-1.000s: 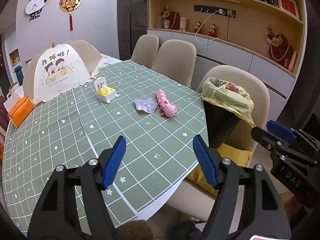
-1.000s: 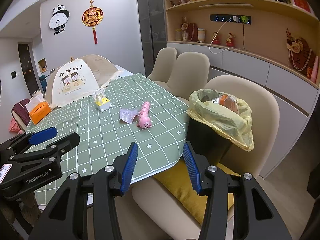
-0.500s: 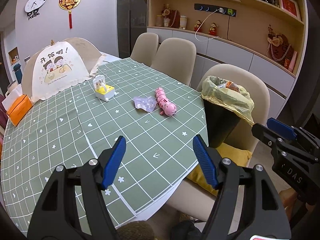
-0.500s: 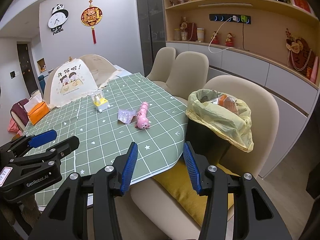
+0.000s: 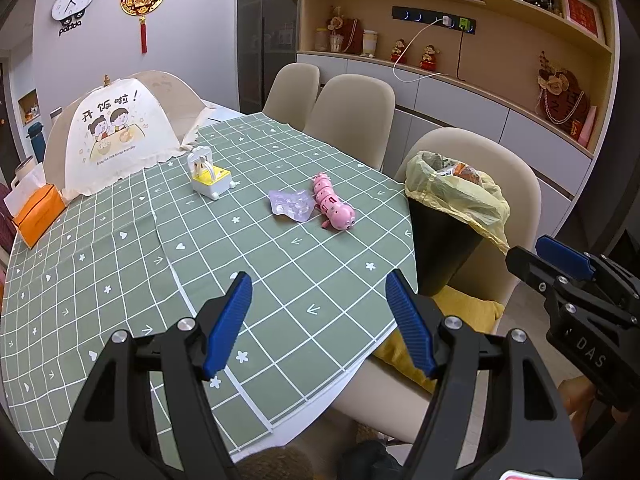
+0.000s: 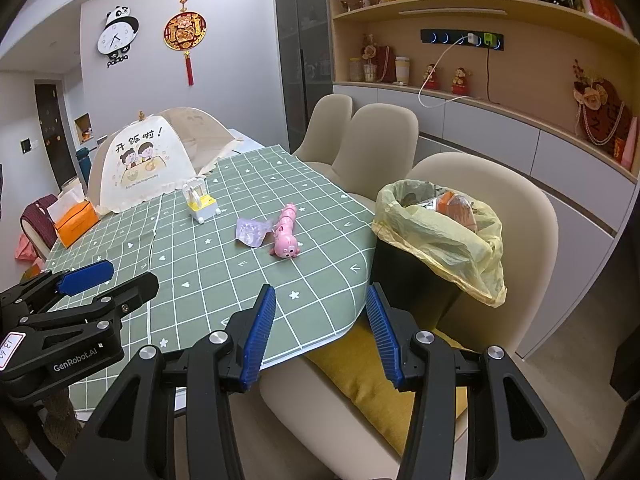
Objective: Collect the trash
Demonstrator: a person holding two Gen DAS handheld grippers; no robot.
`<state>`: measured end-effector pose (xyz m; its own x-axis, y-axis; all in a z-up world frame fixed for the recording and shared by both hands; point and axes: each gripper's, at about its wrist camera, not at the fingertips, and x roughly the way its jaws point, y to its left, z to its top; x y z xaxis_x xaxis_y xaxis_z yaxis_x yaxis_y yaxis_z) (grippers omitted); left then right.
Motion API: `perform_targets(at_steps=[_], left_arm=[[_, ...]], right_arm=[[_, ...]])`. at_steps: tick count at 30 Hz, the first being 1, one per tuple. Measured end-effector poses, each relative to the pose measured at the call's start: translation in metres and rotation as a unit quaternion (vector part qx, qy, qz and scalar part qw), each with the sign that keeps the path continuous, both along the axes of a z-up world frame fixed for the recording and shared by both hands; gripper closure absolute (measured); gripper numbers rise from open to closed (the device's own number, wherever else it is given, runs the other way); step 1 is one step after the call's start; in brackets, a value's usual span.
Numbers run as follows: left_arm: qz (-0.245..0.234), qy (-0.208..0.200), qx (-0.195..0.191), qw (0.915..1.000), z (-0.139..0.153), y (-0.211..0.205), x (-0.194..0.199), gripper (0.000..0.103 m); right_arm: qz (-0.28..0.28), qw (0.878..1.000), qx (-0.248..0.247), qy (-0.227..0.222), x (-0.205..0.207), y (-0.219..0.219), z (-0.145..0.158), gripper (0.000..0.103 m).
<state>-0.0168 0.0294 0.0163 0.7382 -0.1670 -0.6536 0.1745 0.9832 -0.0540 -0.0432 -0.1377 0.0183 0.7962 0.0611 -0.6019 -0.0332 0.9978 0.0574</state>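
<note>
Green checked tablecloth (image 5: 248, 248), near edge: my left gripper (image 5: 318, 312) and right gripper (image 6: 320, 328) hover released, empty. Crumpled clear plastic wrapper (image 5: 290, 206) lies touching pink caterpillar toy (image 5: 333, 208); I risk snagging the toy. Yellow-lined black bin (image 6: 432, 256) sits rightward.

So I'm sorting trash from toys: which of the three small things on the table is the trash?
The clear wrapper, crumpled flat beside the pink caterpillar; the caterpillar and the yellow toy are toys.
</note>
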Motion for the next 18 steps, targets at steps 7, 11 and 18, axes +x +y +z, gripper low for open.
perform_targets(at_steps=[7, 11, 18], left_arm=[[0.0, 0.0, 0.0, 1.0, 0.0003, 0.0007, -0.0001, 0.037], [0.0, 0.0, 0.0, 1.0, 0.0006, 0.0003, -0.0008, 0.037], [-0.001, 0.0, -0.001, 1.0, 0.0008, -0.0009, -0.0015, 0.037]], right_arm=[[-0.001, 1.0, -0.001, -0.001, 0.0008, -0.0034, -0.0006, 0.058], [-0.002, 1.0, 0.0, -0.001, 0.0008, -0.0085, -0.0007, 0.058], [-0.002, 1.0, -0.001, -0.001, 0.0008, -0.0079, -0.0009, 0.058]])
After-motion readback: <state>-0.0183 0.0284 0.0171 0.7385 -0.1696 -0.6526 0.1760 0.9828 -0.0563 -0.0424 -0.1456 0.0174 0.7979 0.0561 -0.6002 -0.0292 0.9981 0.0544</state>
